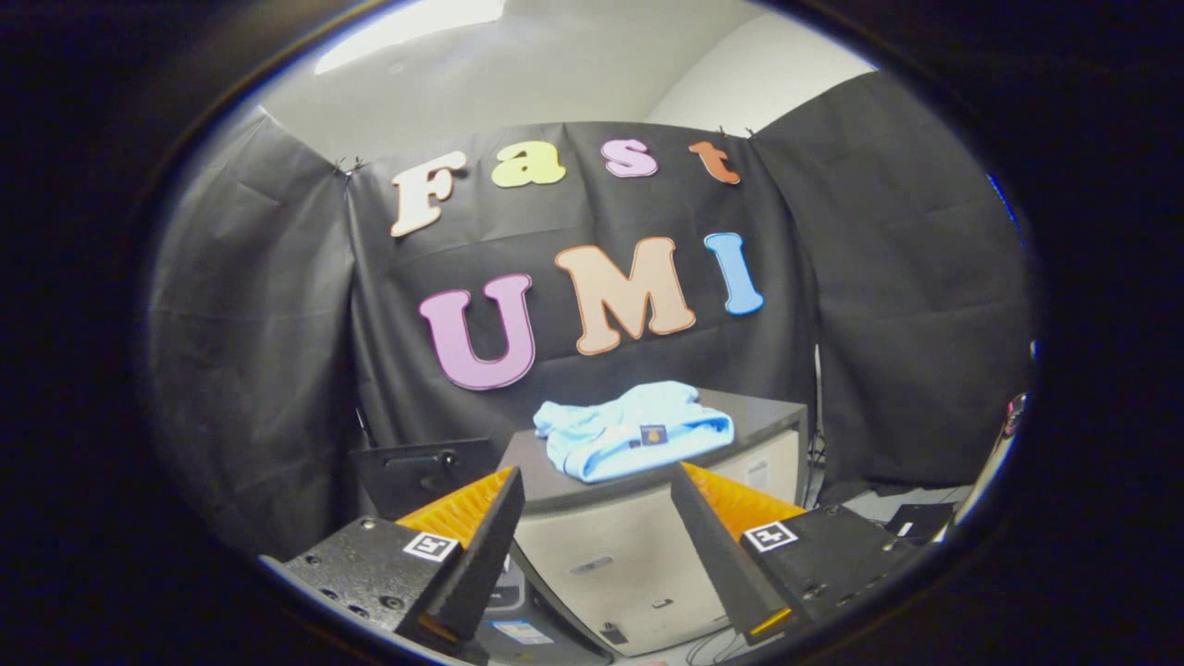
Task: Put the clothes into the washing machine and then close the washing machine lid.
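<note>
A light blue garment (629, 430) lies crumpled on the dark top of a beige box-shaped unit (610, 564), just beyond my fingers. My gripper (597, 474) is open, its two fingers spread wide with nothing between them, and it points at the unit's front edge below the garment. A black raised panel (421, 472), possibly a lid, stands behind the left finger. Below it, a dark appliance body with a label (518, 629) is partly hidden by that finger. I cannot tell which of these is the washing machine.
Black cloth (259, 351) walls the booth behind and on both sides. To the right of the unit are a dark low surface (911, 518), cables and a pale slanted bar (990, 462).
</note>
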Demonstrator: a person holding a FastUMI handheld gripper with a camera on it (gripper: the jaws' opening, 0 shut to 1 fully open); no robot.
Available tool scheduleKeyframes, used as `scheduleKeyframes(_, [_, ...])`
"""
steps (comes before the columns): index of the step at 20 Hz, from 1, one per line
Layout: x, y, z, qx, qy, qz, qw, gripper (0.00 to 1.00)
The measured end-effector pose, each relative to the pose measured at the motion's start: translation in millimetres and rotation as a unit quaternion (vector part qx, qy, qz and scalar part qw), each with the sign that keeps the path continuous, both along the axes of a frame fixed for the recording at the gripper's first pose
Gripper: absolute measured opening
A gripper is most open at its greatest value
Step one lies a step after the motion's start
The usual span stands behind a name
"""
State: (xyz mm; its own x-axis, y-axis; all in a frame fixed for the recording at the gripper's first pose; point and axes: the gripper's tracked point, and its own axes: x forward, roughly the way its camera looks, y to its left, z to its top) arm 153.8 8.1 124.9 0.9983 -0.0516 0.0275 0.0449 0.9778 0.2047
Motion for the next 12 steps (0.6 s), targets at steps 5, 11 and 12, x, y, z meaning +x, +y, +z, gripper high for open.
scheduleKeyframes(5, [78,-12,22,-0.049,0.026,-0.009,0.998,0.96])
scheduleKeyframes(11, [175,-29,10,-0.093,0.116,-0.015,0.989,0.97])
scheduleKeyframes(12, [190,-36,8,-0.101,0.124,-0.028,0.987,0.97])
